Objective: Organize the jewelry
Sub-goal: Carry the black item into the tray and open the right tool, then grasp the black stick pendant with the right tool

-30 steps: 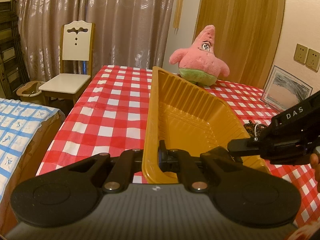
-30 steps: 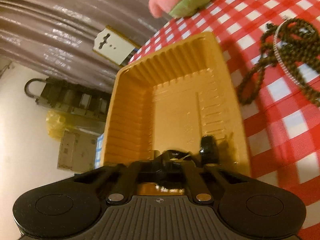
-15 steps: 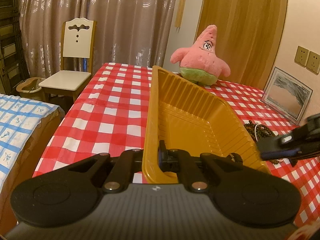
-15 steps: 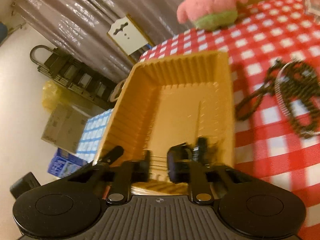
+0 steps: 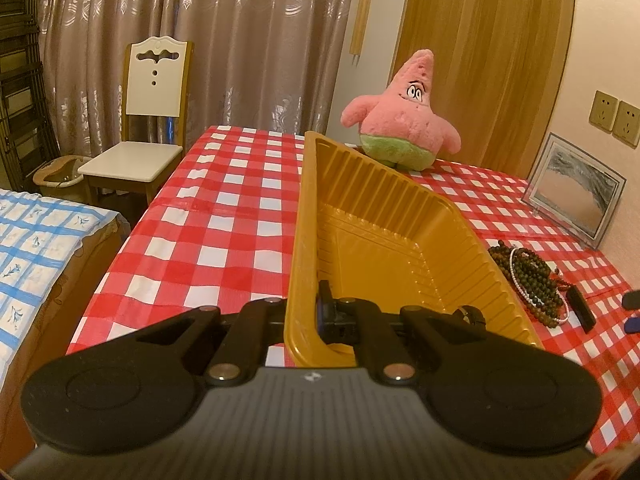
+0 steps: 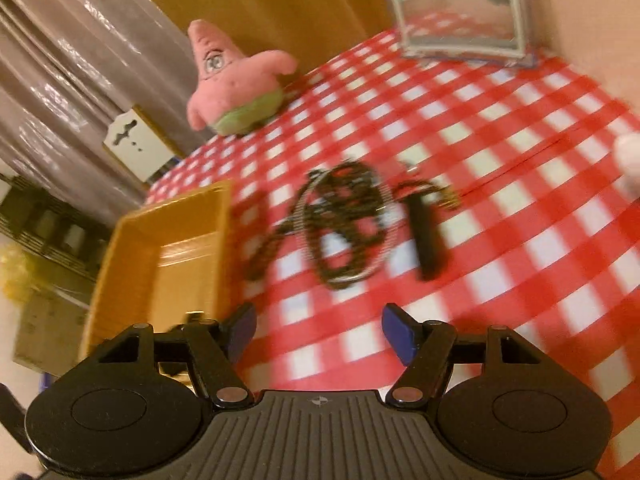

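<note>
My left gripper (image 5: 310, 316) is shut on the near rim of the yellow plastic tray (image 5: 380, 232), which stands on the checked tablecloth. A small dark ring-like piece (image 5: 474, 314) lies in the tray's near right corner. A pile of dark bead necklaces with a thin silver chain (image 5: 532, 276) lies right of the tray, next to a black bar-shaped item (image 5: 582, 308). My right gripper (image 6: 318, 330) is open and empty, above the cloth just right of the tray (image 6: 160, 256), facing the blurred bead pile (image 6: 344, 224) and black bar (image 6: 426, 236).
A pink star plush (image 5: 404, 128) sits behind the tray. A framed picture (image 5: 576, 188) leans on the wall at the right. A white chair (image 5: 140, 136) stands past the table's far left corner. A bed with blue checks (image 5: 36, 240) is left of the table.
My right gripper opened, left the small dark piece in the tray, and swung right out of the tray toward the bead pile. The left gripper kept its hold on the tray rim.
</note>
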